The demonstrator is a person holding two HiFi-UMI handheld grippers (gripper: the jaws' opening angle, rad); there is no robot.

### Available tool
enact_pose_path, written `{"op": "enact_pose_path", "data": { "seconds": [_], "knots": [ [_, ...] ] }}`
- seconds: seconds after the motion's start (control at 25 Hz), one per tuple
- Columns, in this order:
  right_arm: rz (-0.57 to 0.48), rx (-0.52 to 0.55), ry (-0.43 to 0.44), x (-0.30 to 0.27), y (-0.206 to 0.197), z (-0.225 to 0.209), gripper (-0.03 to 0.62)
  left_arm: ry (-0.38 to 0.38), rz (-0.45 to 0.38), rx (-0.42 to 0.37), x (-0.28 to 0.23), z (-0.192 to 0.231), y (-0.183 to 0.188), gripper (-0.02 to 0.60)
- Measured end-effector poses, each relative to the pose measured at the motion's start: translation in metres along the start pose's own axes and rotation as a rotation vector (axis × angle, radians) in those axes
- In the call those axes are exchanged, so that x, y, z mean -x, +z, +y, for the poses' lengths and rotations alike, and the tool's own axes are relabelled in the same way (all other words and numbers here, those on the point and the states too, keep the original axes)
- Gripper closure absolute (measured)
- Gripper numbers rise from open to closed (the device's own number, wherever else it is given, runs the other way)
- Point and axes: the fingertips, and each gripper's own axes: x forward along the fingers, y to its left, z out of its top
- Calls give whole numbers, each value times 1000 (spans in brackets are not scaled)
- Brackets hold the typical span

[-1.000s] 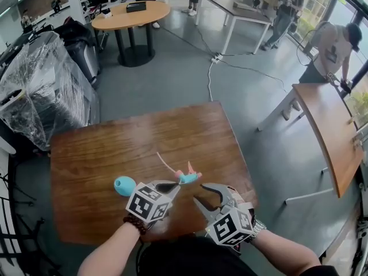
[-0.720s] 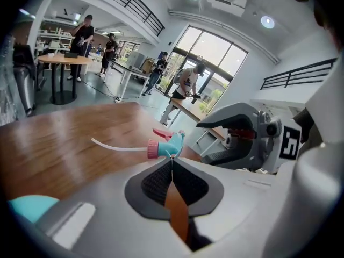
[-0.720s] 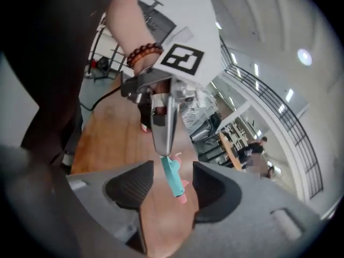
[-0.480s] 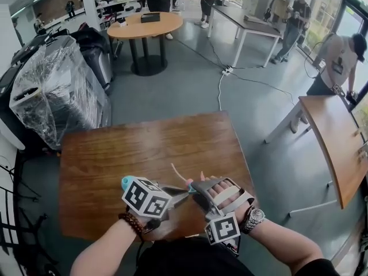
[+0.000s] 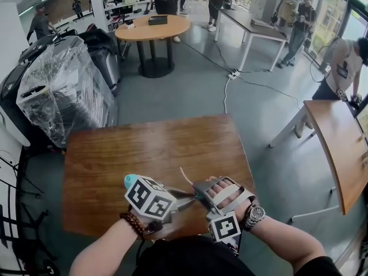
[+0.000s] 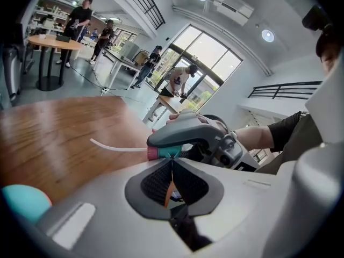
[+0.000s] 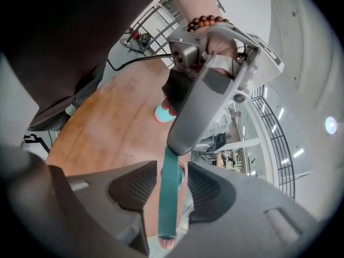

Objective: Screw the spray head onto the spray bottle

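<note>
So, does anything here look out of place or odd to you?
Only that the spray head is off its bottle. The left gripper has its jaws shut on it above the wooden table, its white tube sticking out bare, while the bottle rests apart on the table.

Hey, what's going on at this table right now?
A person works over a wooden table with a gripper in each hand. The left gripper is shut on the teal spray head, its white tube sticking out. The right gripper has its fingers either side of the head's teal strip, not pressing; they have just been closing. The teal bottle sits on the table, head not yet on.
</note>
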Motion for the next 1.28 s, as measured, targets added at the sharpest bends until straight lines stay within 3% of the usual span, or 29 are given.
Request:
{"op": "enact_pose_path", "data": {
  "seconds": [0.08,0.32,0.36,0.44,0.6,0.76,0.96,1.28],
  "knots": [
    [-9,6,-16,3,0,-2,460,-6,0,3,-1,-3,0,558],
    [-26,-18,-14,8,-2,-3,470,-15,-38,10,-4,-9,2,555],
    [-28,-27,-8,8,-3,-2,470,-16,-49,13,-5,-10,2,540],
    [-35,-45,1,8,-4,-2,470,-7,-66,16,-5,-9,3,440],
    [-58,-114,29,8,-4,-3,470,61,-101,-5,2,-4,0,373],
    [-94,-223,81,10,-2,-8,470,179,-150,-69,29,2,-8,360],
    [-139,-372,148,3,-4,-16,470,391,-183,-168,80,27,-39,368],
    [-120,-552,194,-10,19,-50,470,675,-215,-131,156,119,-94,362]
  ]
}}
